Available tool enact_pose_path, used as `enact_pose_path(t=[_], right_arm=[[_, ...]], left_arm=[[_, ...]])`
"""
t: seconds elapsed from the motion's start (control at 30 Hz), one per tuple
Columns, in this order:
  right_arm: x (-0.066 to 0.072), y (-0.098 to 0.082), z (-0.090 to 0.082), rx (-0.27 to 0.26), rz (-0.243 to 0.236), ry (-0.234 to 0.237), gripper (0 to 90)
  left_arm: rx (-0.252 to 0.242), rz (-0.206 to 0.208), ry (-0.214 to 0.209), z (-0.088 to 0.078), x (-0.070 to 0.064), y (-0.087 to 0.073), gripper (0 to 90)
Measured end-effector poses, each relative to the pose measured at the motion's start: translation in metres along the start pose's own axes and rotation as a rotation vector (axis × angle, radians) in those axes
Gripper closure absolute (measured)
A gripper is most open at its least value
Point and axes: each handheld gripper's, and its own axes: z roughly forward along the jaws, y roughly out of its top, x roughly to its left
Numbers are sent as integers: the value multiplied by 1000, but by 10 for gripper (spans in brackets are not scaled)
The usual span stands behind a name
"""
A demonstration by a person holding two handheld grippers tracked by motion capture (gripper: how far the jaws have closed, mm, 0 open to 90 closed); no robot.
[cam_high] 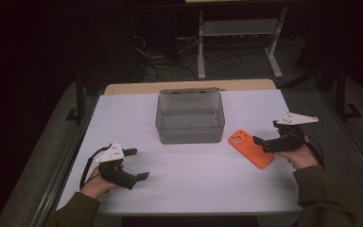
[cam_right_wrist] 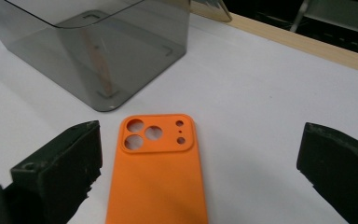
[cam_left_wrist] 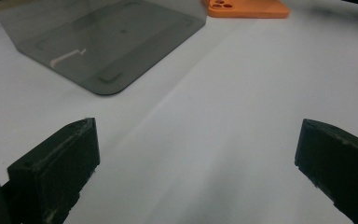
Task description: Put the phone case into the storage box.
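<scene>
Grey box (cam_high: 190,118) blocks centre; table (cam_high: 194,184) front open.

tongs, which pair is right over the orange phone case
The right tongs: the orange phone case lies between their open jaws. The left tongs are open over bare white table.

orange phone case (cam_right_wrist: 156,177) cut off at bottom edge (right gripper view), near end unseen

White desk (cam_high: 184,189), wooden far edge; white metal rack (cam_high: 238,33) and tangled cables (cam_high: 170,59) on the floor behind.
</scene>
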Motion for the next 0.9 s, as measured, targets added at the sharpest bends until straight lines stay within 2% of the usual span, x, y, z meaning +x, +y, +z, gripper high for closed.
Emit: enact_pose_path(t=[0.17,0.43,0.9], right_arm=[[-6,-3,-4,2,16,-10,0],[-4,-1,-4,9,19,2,0],[1,-1,2,76,-8,9,0]], left_arm=[[1,-1,2,0,1,0,0],[4,2,2,1,1,0,0],[5,6,4,1,0,0,0]])
